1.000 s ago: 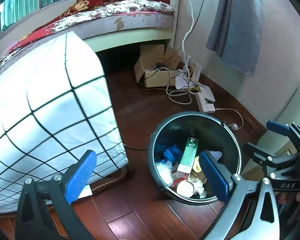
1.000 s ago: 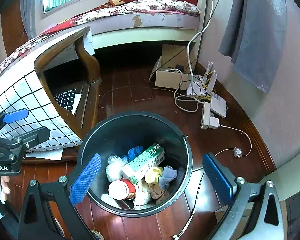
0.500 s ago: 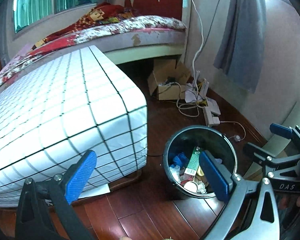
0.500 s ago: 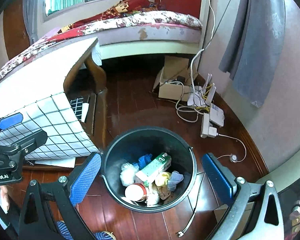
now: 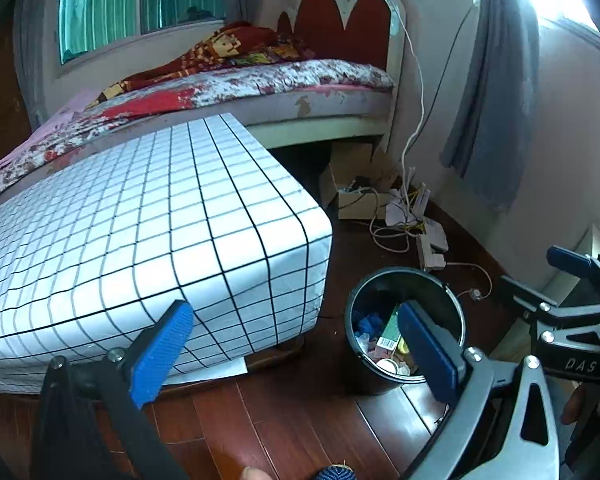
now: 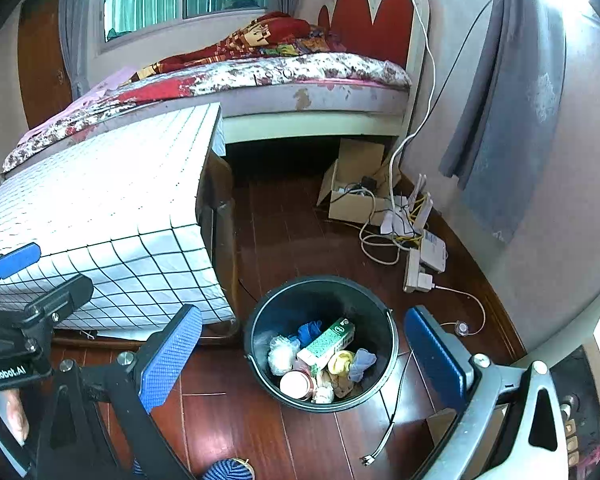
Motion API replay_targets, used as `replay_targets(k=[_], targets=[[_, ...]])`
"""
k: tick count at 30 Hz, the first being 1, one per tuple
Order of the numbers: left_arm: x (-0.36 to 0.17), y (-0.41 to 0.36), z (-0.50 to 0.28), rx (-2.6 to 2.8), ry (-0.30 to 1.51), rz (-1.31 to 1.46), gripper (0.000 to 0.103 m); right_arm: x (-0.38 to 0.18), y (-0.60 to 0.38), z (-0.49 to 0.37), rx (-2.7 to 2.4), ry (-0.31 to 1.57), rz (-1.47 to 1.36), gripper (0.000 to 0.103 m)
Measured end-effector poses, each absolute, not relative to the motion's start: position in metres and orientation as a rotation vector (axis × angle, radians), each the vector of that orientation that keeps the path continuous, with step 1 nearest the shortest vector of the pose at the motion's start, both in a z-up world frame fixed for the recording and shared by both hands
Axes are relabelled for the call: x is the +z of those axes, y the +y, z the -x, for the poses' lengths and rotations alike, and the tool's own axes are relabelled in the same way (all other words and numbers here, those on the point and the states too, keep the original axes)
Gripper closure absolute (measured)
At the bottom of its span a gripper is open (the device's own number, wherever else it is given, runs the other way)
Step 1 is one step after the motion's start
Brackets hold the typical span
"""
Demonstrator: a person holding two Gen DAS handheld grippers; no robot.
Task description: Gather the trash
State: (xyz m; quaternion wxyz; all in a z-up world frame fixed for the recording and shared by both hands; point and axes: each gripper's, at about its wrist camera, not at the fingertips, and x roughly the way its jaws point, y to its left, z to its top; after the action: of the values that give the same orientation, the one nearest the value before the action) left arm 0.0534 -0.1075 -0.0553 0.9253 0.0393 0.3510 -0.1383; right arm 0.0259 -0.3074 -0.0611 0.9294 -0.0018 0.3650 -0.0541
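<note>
A black bin (image 6: 388, 344) stands on the dark wood floor, holding a green carton (image 6: 326, 341), a red-and-white cup (image 6: 296, 385) and crumpled scraps. The same bin (image 5: 352, 320) shows low right in the left wrist view. My right gripper (image 6: 302, 354) hangs open high above the bin with nothing between its blue pads. My left gripper (image 5: 296, 350) is open and empty too, up above the floor between the table and the bin. Each gripper shows at the edge of the other's view.
A low table under a white checked cloth (image 5: 140, 232) fills the left. Behind it is a bed (image 6: 284, 76). A cardboard box (image 6: 352, 184), cables and a power strip (image 6: 414, 272) lie by the right wall, under a grey curtain (image 6: 508, 112).
Both grippers have risen and pulled back, so the bin looks smaller and lower. More of the table top and bed has come into view. Both stay open and empty.
</note>
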Motion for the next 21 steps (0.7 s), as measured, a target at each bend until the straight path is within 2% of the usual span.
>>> replay_targets(k=[21], targets=[[0.044,-0.076,0.021,-0.251,0.501,-0.054,0.001,0.06,-0.265,0.059,-0.179,0.497,0.102,0.001]])
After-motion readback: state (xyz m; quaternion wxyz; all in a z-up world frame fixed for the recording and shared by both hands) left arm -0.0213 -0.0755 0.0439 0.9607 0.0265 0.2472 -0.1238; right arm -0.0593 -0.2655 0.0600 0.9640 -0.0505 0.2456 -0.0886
